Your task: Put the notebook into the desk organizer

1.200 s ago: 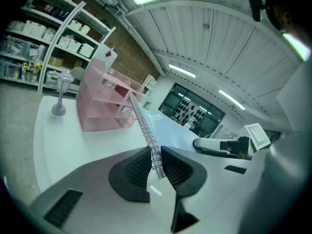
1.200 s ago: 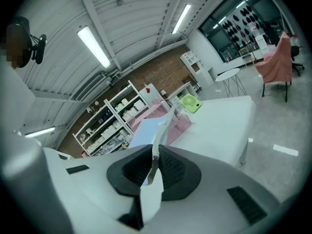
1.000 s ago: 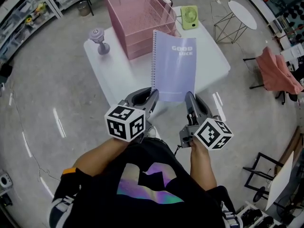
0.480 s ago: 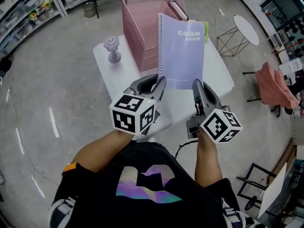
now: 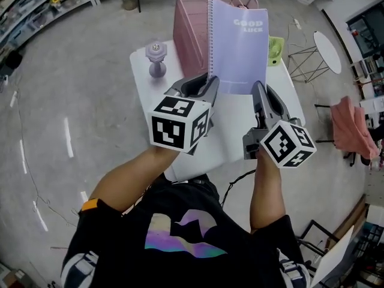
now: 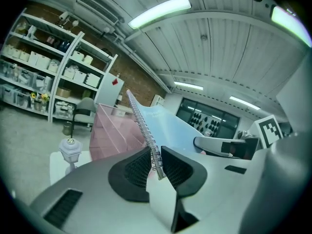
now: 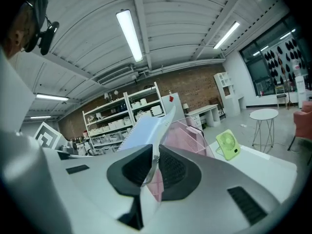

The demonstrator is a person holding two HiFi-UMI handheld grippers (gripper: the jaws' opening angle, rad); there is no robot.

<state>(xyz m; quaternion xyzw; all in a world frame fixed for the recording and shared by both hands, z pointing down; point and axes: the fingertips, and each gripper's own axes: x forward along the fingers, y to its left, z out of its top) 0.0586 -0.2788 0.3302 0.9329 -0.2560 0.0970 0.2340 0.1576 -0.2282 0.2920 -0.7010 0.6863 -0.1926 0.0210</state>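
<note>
A pale lilac spiral notebook (image 5: 240, 44) is held upright in the air over the white table (image 5: 231, 128), in front of the pink wire desk organizer (image 5: 191, 26). My left gripper (image 5: 211, 84) is shut on its lower left corner, with the pads clamped on the wire spiral (image 6: 152, 152). My right gripper (image 5: 257, 90) is shut on the lower right corner, its pads pinching the thin cover edge (image 7: 156, 161). The organizer (image 6: 117, 135) shows behind the notebook in the left gripper view and also as the pink organizer (image 7: 187, 135) in the right gripper view.
A small lilac lamp-shaped ornament (image 5: 156, 57) stands on the table's left part. A green desk fan (image 5: 275, 48) sits at the right beside the organizer. A white round side table (image 5: 327, 44) and a chair with pink cloth (image 5: 355, 125) stand on the floor to the right.
Both grippers have lifted the notebook and carried it away from me toward the organizer; it now overlaps the organizer's front in the head view. Neither grip has changed.
</note>
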